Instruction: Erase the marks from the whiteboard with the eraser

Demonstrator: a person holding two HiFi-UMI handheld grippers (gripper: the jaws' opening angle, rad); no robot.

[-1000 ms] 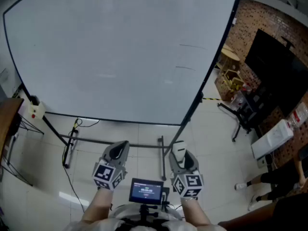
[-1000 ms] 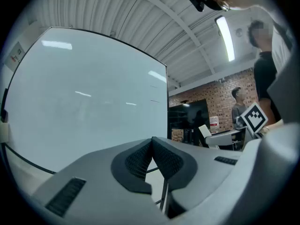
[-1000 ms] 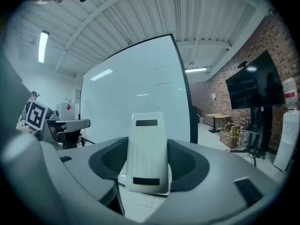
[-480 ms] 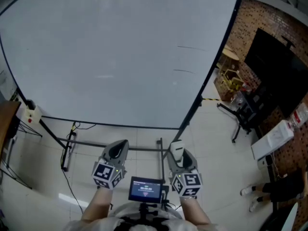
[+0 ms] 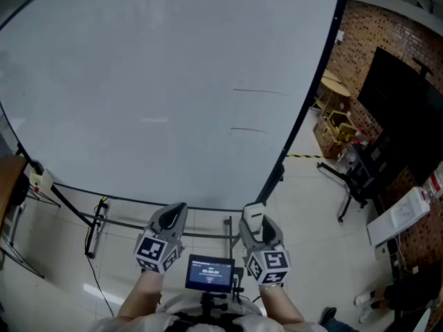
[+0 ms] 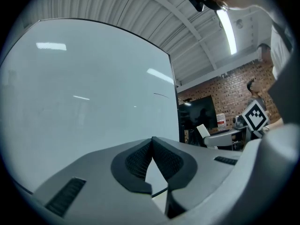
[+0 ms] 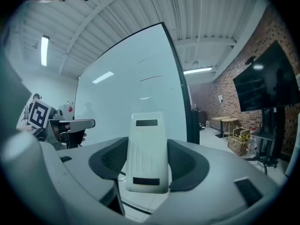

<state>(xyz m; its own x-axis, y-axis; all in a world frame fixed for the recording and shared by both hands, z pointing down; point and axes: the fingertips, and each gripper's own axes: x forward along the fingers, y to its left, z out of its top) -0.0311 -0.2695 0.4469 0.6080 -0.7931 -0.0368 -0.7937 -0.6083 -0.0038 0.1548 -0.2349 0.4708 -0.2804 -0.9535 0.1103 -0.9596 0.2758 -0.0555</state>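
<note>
We face the whiteboard (image 5: pixel 173 81), which fills most of the head view and stands on a dark metal frame (image 5: pixel 166 225) over a pale tiled floor (image 5: pixel 304 206). To its right a brick wall (image 5: pixel 387 33) runs back, with a large black screen (image 5: pixel 408 109) in front of it.

Both of our tools sit low in the head view, below the board's bottom edge and apart from its face. The left tool (image 5: pixel 169 216) is drawn together: in the left gripper view its dark ribbed pads (image 6: pixel 136 161) meet at the tips and nothing lies between them. The right tool (image 5: pixel 257 220) is clamped on the eraser (image 7: pixel 147 151), a white oblong block standing upright between the two pads, with a dark strip near its top and another near its bottom. In the head view the eraser pokes up out of the right tool, just under the board's lower edge.

A small lit display (image 5: pixel 210 274) sits between our wrists.

The marks (image 5: pixel 259 91) are two thin dark strokes on the right part of the board, one above the other, near its right edge and well above the eraser.
</note>
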